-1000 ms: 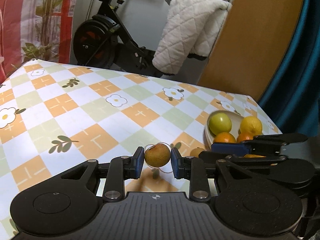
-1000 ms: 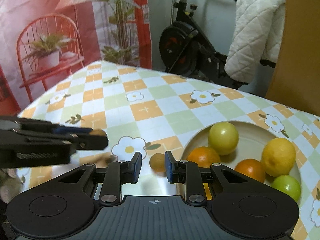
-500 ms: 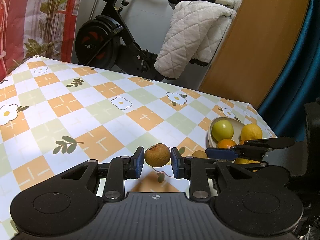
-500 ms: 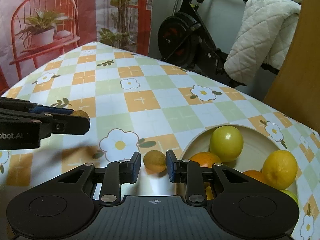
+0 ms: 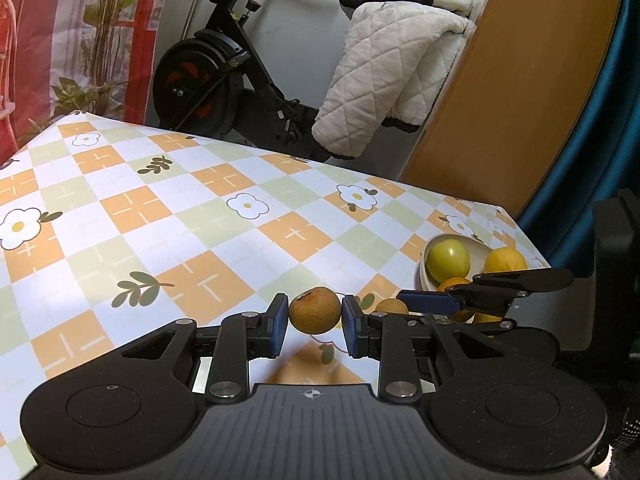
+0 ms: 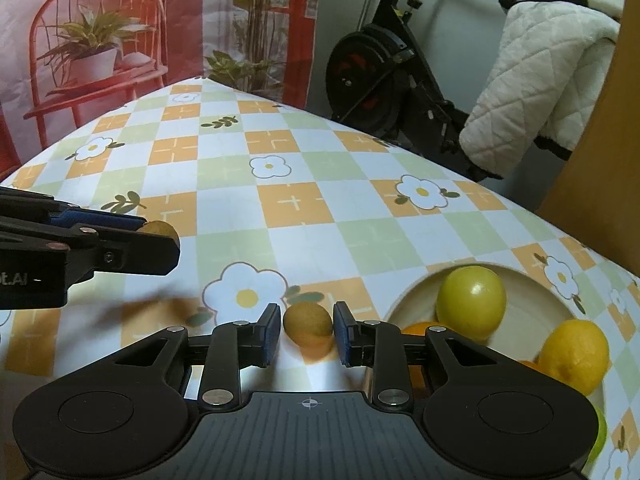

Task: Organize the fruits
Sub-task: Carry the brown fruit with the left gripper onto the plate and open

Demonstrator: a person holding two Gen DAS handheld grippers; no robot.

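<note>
1. Left gripper: closed on a rough, russet brown fruit, held clear of the table at lower centre.
2. Right gripper: narrowly parted around a matte, oval kiwi-like fruit; contact cannot be told.
3. Bowl, lower right: smooth, pale; glossy round citrus inside.
4. Advice: each fruit is best lowered gently into a gap.

Over the last second the left gripper, clamped on its brown fruit, has risen off the table and away from the bowl, while the right gripper has lifted its own kiwi beside the bowl's left rim.
</note>
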